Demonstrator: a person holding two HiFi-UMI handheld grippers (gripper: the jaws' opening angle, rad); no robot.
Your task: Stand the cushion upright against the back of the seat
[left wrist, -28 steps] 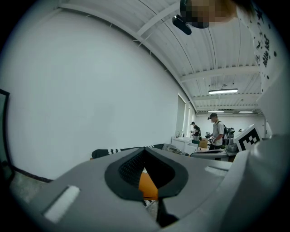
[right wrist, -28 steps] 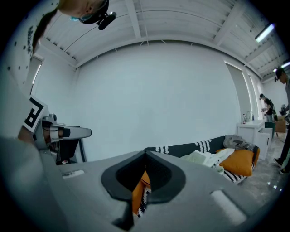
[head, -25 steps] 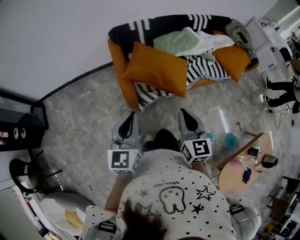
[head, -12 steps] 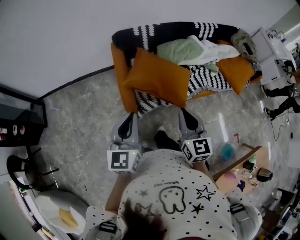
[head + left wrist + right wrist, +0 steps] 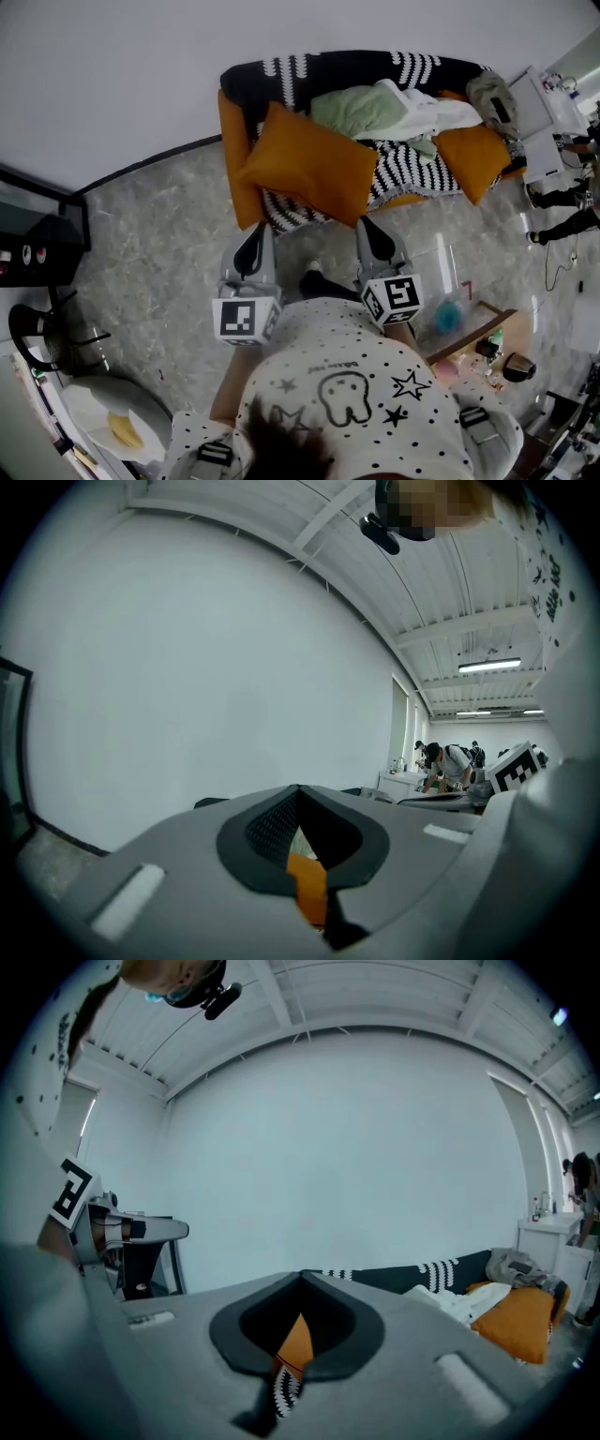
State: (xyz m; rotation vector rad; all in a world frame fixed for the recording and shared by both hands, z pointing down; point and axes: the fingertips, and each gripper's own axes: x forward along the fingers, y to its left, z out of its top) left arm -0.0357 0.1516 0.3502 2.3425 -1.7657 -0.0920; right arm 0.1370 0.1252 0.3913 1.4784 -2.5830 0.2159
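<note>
While closing on the sofa (image 5: 291,204), nearer to it than a second ago, yet short of reaching it. Nearest the body, no change in the tools: left gripper (image 5: 253,246) clamped fully together with nothing in it, right gripper (image 5: 373,236) likewise closed and empty. Both carried side by side, pointing ahead, well apart from any fabric. Through the slit of each closed pair of jaws, only a distant sliver of orange and stripe. Just beyond the tips, less bare floor (image 5: 169,225) than before, with the front of the seat now drawn near them in the head view. Next, the orange cushion (image 5: 309,164), in the same pose as a second ago: slanted across the left end of the seat beside the orange armrest (image 5: 232,141), one corner over the front edge, not yet upright against the striped back (image 5: 337,67). Farther along the seat, a green blanket (image 5: 352,105), a white cloth (image 5: 427,98) and a second orange cushion (image 5: 473,155), all unmoved. Meaning for the task: approach only, nothing grasped, cushion untouched. Likely next: opening the jaws, taking the cushion by its edges, tipping it back. Some risk of crowding from the heaped cloth beside it.
</note>
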